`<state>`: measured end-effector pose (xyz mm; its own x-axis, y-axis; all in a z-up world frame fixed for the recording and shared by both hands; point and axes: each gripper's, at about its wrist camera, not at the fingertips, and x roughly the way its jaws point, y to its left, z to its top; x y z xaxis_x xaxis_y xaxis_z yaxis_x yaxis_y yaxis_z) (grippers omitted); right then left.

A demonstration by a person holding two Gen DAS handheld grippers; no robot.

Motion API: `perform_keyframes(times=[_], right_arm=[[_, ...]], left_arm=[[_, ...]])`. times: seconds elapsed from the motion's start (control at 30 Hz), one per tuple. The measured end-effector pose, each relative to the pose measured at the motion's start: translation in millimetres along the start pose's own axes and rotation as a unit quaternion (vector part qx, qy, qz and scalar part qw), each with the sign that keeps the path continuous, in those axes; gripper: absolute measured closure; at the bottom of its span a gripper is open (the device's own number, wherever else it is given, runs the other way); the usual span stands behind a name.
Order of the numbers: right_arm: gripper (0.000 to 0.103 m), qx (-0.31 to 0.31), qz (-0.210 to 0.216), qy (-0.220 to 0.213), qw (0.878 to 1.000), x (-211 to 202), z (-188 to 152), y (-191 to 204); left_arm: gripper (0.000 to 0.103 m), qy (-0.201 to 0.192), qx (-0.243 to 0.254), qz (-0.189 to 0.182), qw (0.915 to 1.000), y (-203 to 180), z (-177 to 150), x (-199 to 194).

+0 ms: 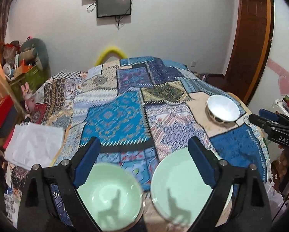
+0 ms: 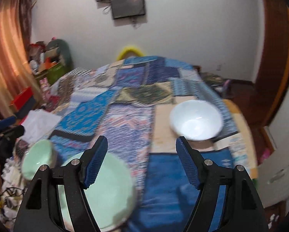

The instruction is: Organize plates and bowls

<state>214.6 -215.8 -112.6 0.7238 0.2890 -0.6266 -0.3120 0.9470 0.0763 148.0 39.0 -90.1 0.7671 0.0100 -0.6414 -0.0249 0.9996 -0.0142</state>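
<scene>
Left wrist view: I see my left gripper (image 1: 144, 150) with its jaws spread wide and nothing between the pads. Below it, at the near edge of the table (image 1: 239, 104), sit a pale green bowl (image 1: 109, 195) and, just to its right, a pale green plate (image 1: 181, 185), close together but apart. A patchwork cloth (image 1: 125, 106) covers the table. A white bowl (image 1: 222, 111) with dark marks on its outside stands upright near the right edge, well apart from the green pair. The right gripper (image 1: 266, 117) pokes in from the right edge of the view, beside the white bowl; from here I cannot tell how its jaws stand.

Right wrist view: it is blurred, but my right gripper (image 2: 142, 152) plainly stands open and empty. The green plate (image 2: 109, 193) lies under its left finger, the green bowl (image 2: 38, 160) further left near the table's left edge, and the white bowl (image 2: 195, 119) just beyond its right finger.
</scene>
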Motion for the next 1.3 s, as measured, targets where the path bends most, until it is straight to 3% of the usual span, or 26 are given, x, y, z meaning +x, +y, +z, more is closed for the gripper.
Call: perform_keyframes(times=[0.2,0.4,0.53,0.73,0.97,1.1,1.2,1.3], right_arm=[[0.033,0.026,-0.047,-0.007,0.999,14.9,6.6,-47.5],[0.034,0.066,-0.061,0.027,0.996,52.7,5.4,-92.3],[0.050,0.089,-0.056,0.061,0.993,83.6,2.9,-116.0],[0.064,0.122,-0.045,0.096,0.987,120.7,0.1,-146.4],[0.075,0.154,-0.027,0.129,0.979,150.8,-3.6,-164.4],[0.086,0.143,-0.021,0.133,0.980,156.5,-3.4,-159.4],[0.086,0.122,-0.022,0.132,0.983,158.3,-4.1,-153.8],[0.086,0.113,-0.004,0.134,0.984,156.6,-6.9,-149.0]], left_arm=[[0.010,-0.013,0.006,-0.039,0.9991,-31.4,19.6,24.7],[0.009,0.000,0.016,-0.067,0.9976,-62.0,38.0,59.0],[0.009,0.013,0.026,-0.083,0.9961,-79.8,50.6,85.4],[0.009,0.032,0.035,-0.091,0.9948,-98.4,63.3,122.0],[0.009,0.050,0.032,-0.143,0.9880,-108.6,67.8,153.9],[0.009,0.043,0.024,-0.125,0.9909,-113.5,66.1,166.3],[0.009,0.052,0.050,-0.101,0.9923,-122.1,65.4,178.1],[0.009,0.065,0.067,-0.100,0.9906,-129.4,63.1,190.1]])
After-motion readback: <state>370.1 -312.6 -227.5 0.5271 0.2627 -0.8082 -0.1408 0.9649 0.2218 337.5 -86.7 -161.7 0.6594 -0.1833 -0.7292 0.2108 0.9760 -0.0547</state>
